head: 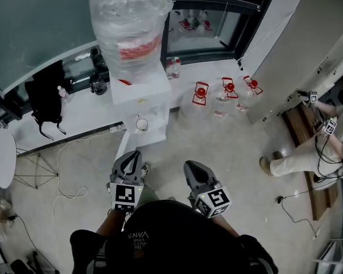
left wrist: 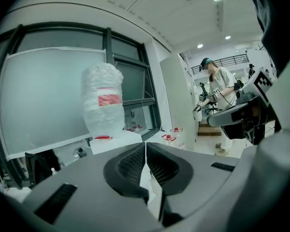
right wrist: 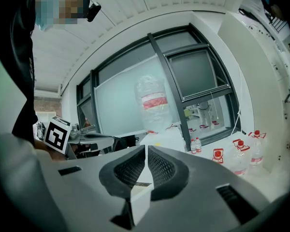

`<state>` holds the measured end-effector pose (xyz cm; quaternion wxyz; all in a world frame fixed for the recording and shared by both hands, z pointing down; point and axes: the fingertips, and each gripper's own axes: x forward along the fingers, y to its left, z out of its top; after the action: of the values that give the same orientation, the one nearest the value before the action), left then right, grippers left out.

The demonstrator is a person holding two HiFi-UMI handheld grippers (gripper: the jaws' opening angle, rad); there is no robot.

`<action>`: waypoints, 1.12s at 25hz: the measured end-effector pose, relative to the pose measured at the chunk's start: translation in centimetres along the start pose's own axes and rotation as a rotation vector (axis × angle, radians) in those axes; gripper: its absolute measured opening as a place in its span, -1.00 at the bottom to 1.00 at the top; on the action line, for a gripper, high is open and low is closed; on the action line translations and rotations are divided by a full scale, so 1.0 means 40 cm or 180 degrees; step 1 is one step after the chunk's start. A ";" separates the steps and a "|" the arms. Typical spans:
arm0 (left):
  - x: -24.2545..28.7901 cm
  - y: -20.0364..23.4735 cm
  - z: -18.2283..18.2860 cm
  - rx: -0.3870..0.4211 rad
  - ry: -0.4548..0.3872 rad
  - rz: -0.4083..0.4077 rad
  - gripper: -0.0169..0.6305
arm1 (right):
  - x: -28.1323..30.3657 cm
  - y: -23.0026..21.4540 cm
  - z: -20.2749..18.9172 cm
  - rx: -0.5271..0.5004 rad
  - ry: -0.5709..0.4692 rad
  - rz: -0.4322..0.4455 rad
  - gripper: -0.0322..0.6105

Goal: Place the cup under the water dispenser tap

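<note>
A white water dispenser (head: 142, 93) stands against the window wall, topped by a big bottle (head: 130, 24) wrapped in clear plastic. A small white cup (head: 142, 124) sits on the dispenser's front ledge, and no gripper touches it. My left gripper (head: 132, 156) hangs a short way in front of the cup, jaws shut with nothing between them. My right gripper (head: 190, 167) is level with it to the right, also shut and empty. The bottle (left wrist: 104, 105) shows beyond the closed left gripper (left wrist: 145, 146), and the bottle (right wrist: 152, 103) also shows beyond the closed right gripper (right wrist: 146, 151).
Several clear water jugs with red caps (head: 226, 93) stand on the floor right of the dispenser. A black bag (head: 46, 99) leans at the left, with a white cable (head: 68, 173) on the floor. A person (head: 300, 153) is at the right by a white cabinet (head: 297, 50).
</note>
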<state>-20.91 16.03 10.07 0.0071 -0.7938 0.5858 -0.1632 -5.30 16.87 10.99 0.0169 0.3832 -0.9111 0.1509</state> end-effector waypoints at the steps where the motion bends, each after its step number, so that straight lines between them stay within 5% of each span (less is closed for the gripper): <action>1: -0.009 -0.005 0.001 -0.0023 -0.0002 -0.0001 -0.87 | -0.004 0.003 -0.002 0.0002 0.0005 0.0006 -0.76; 28: -0.045 0.000 0.024 -0.0106 -0.0101 -0.0097 -0.89 | 0.002 0.009 0.009 -0.0031 0.0050 -0.0111 -0.77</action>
<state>-21.10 17.53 8.71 0.0007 -0.8051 0.5762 -0.1409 -5.58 16.97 10.56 0.0286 0.3977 -0.9049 0.1491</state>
